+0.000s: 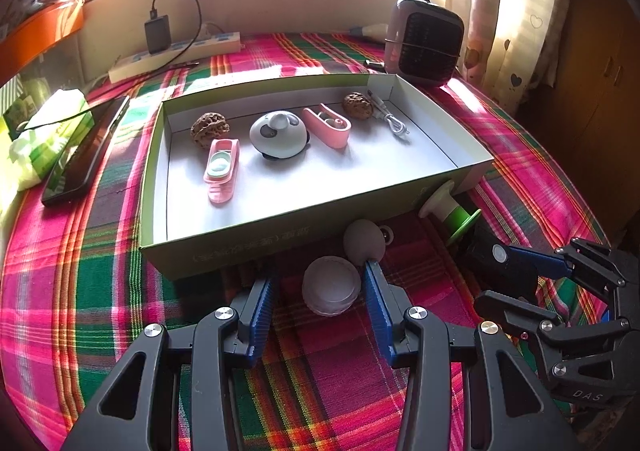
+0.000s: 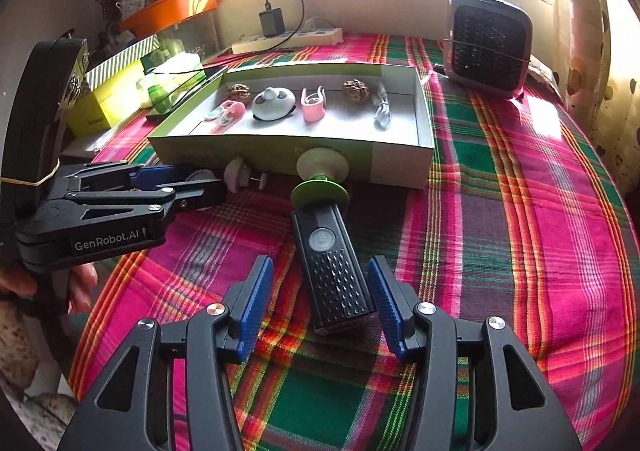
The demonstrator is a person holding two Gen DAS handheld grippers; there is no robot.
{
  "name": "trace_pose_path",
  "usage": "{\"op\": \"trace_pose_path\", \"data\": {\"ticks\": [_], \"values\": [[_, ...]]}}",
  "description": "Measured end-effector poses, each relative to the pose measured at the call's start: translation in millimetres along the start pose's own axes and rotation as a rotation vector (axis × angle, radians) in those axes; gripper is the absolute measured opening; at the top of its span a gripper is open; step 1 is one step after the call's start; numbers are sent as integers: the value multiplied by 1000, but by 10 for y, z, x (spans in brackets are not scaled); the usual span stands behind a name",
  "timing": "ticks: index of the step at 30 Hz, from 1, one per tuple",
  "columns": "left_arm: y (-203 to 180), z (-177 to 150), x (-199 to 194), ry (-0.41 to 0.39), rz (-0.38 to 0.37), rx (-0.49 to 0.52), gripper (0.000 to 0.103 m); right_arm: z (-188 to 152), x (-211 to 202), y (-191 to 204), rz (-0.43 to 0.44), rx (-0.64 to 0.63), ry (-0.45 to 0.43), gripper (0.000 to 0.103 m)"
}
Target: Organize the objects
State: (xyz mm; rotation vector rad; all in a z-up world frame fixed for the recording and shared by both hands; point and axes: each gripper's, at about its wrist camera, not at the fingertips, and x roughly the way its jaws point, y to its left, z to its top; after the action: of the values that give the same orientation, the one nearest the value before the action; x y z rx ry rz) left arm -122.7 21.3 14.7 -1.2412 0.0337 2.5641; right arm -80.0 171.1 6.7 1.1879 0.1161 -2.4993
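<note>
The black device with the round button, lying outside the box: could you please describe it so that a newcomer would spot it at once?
Find the shallow green box on the plaid cloth. In front of it lies the black device, between the right gripper's open fingers. Unlike the pale round things beside it, it is long, black, dimpled, with a green disc.

Left gripper (image 1: 320,291) over plaid cloth (image 1: 100,271), blue pads (image 1: 264,303) spread wide. Between jaws, touching neither pad: pale round ball (image 1: 331,285). Just beyond right pad tip: grey egg-shaped piece (image 1: 363,242), against front wall of shallow box (image 1: 280,235). Inside box, well ahead of jaws: two walnuts (image 1: 209,128), two pink clips (image 1: 222,170), round white gadget (image 1: 278,135), coiled white cable (image 1: 394,122). Right of jaws: right gripper (image 1: 516,271) around black handle (image 1: 496,257) of green-and-white spool tool (image 1: 450,213).
</note>
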Motion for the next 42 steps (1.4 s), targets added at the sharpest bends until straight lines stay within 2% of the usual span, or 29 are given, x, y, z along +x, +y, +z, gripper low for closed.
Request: {"op": "trace_pose_path", "data": {"ticks": [7,12,15,23,42], "values": [[-22,-8,-2,-4,5,1,40,25,29,14,-29,-18,12,51],[-13,-8,-3,-7,15,-1,27,30,32,26,-50,-29,14,48],[-4,-7,-7,-7,11,-6,26,33,28,3,-57,-21,11,39],[-7,-10,-12,-9,10,-8,26,33,21,-17,-60,-16,8,28],[-21,-5,-58,-20,9,1,26,28,-23,-42,-73,1,-9,28]]}}
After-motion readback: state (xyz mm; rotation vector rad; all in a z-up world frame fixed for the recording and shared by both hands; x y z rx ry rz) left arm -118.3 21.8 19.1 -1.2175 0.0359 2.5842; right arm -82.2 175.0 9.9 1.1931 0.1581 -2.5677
